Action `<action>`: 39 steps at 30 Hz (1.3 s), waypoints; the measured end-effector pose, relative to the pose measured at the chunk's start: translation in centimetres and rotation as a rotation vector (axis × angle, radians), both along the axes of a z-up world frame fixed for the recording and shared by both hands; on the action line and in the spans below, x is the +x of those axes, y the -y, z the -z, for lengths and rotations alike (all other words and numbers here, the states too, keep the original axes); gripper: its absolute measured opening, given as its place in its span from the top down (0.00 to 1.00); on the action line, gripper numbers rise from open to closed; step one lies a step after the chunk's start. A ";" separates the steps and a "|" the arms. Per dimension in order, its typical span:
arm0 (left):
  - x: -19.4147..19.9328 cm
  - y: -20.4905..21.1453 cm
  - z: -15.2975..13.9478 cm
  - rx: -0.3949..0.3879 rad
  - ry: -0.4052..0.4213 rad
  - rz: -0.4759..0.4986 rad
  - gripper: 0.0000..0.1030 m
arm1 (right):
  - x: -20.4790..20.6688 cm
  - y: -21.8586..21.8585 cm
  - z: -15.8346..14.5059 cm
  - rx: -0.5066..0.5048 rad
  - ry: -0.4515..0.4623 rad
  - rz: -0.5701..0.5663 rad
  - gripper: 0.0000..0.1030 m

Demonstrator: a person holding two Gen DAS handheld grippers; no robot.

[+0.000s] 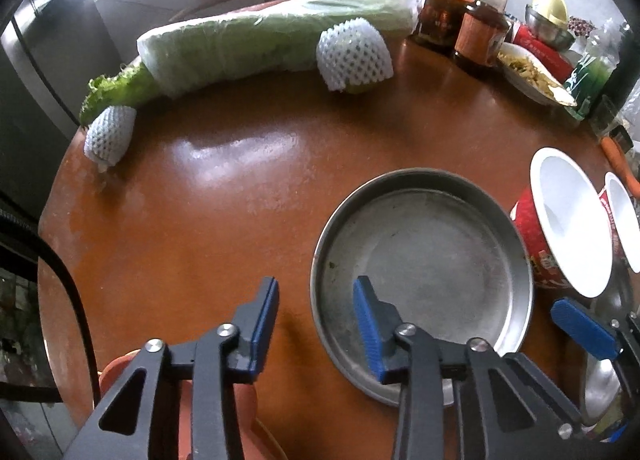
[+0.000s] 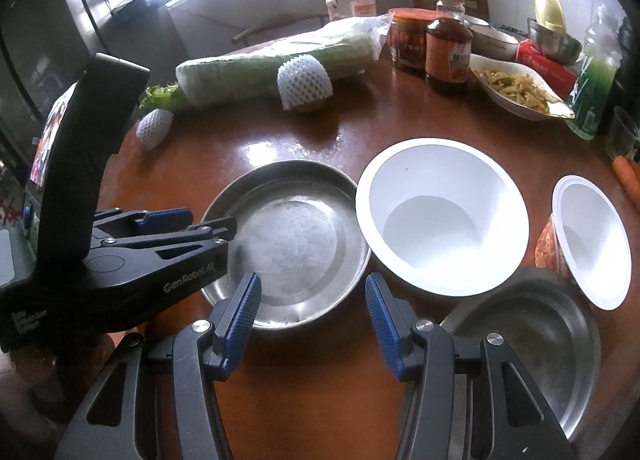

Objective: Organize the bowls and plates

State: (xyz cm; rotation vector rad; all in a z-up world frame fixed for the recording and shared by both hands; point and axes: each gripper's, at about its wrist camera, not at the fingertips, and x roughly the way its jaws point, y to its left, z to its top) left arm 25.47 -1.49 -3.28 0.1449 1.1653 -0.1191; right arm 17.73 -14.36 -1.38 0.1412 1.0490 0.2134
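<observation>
A round steel plate [image 1: 424, 260] lies on the brown table; it also shows in the right wrist view [image 2: 292, 244]. My left gripper [image 1: 316, 300] is open, straddling the plate's left rim, one finger over the plate and one outside. Seen from the right wrist, the left gripper [image 2: 208, 223] reaches the plate's left edge. My right gripper [image 2: 312, 292] is open and empty, just in front of the plate's near rim. A large white-lined paper bowl [image 2: 440, 215] stands right of the plate, a smaller one [image 2: 592, 240] further right. A second steel plate [image 2: 536, 340] lies at the near right.
A wrapped cabbage [image 2: 280, 63], two foam-netted fruits [image 2: 304, 79], jars, a sauce bottle [image 2: 448, 47], a dish of food [image 2: 516, 87] and a green bottle [image 2: 592, 75] crowd the far side. A carrot [image 2: 628, 175] lies at the right edge.
</observation>
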 end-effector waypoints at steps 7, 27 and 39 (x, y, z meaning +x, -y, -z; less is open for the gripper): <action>0.3 -1.4 0.5 -0.005 -0.009 -0.024 0.69 | 0.5 -0.5 0.1 0.001 -0.005 -0.001 0.45; 0.6 -7.2 0.4 -0.063 0.001 -0.126 0.69 | 1.8 -3.4 1.2 0.010 -0.035 -0.045 0.45; 0.4 -6.7 0.4 -0.052 0.015 -0.093 0.69 | 2.2 -3.7 3.1 0.022 -0.057 0.011 0.49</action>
